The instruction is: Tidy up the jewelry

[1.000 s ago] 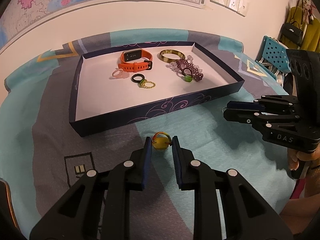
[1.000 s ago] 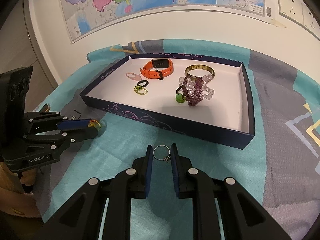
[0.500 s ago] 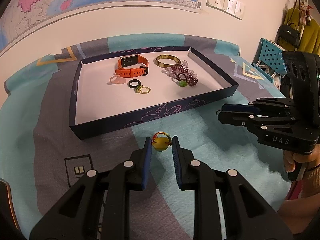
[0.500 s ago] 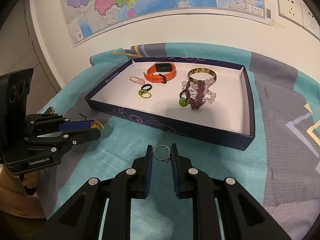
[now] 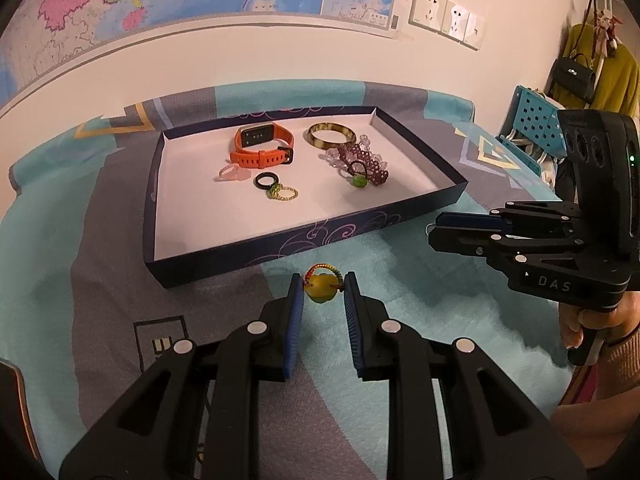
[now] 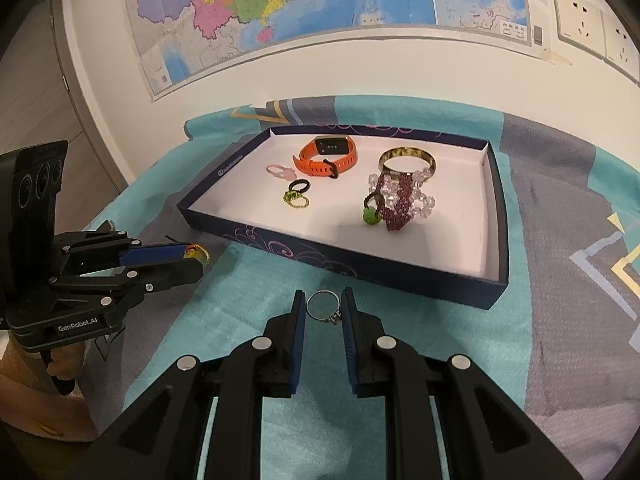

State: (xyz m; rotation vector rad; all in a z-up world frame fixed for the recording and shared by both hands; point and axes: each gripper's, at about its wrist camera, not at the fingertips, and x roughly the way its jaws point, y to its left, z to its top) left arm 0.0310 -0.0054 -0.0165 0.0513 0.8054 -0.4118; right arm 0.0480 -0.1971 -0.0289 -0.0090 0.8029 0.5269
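two rings are held above the cloth, in front of the tray's near wall. the yellow bead ring (image 5: 321,287) sits pinched between the left gripper (image 5: 322,292) jaws, and the silver ring (image 6: 322,306) is clamped between the right gripper (image 6: 323,307) jaws. beyond them the dark blue tray (image 5: 280,240) holds an orange watch (image 5: 262,147), a gold bangle (image 5: 332,135), a purple bead bracelet (image 5: 366,164), a black ring (image 5: 265,180), a green bead ring (image 5: 283,192) and a pink ring (image 5: 232,172). everything rests on a teal and grey cloth (image 5: 400,320).
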